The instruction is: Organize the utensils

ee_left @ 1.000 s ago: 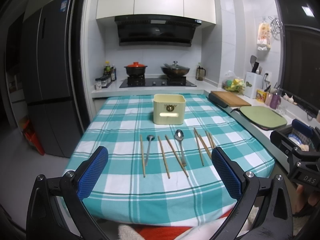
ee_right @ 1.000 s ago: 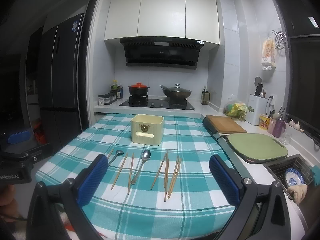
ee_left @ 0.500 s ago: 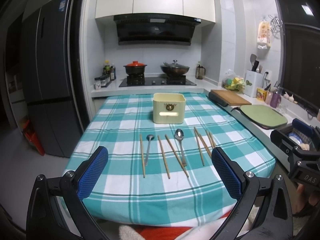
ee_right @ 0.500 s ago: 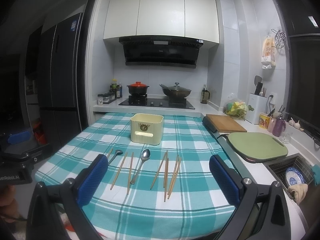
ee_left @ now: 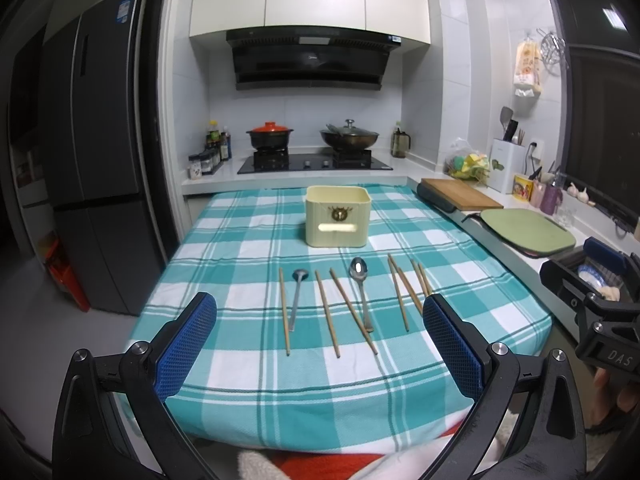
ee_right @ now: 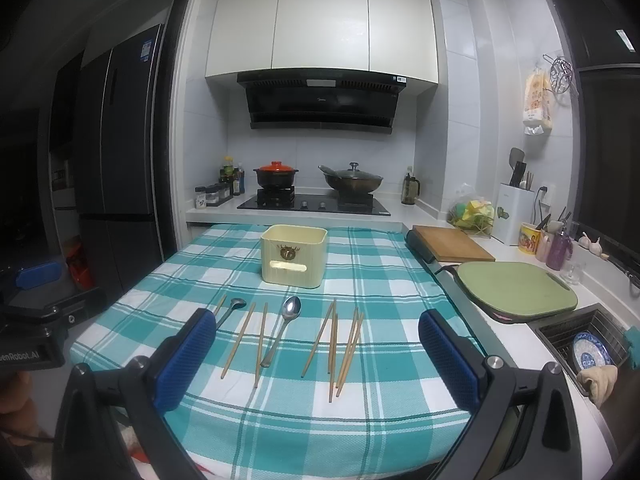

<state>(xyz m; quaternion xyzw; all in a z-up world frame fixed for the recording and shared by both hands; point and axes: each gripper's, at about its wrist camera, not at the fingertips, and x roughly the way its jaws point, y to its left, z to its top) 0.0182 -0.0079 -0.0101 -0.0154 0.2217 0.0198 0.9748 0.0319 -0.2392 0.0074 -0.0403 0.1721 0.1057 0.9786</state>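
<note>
Showing sink [ee_right: 576,340] – right view only, chopsticks [ee_left: 326,312] both

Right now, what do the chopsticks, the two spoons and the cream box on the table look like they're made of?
Chopsticks: probably wood or bamboo, matte tan, no shine. Larger spoon and smaller spoon: likely stainless steel, grey with bright reflections in the bowls. Cream box: probably plastic, smooth pale surface with rounded corners, though painted metal can't be ruled out.

"DAS" on the right hand-held gripper [ee_left: 618,354], "enRobot.AI" on the left hand-held gripper [ee_right: 20,356]
</note>
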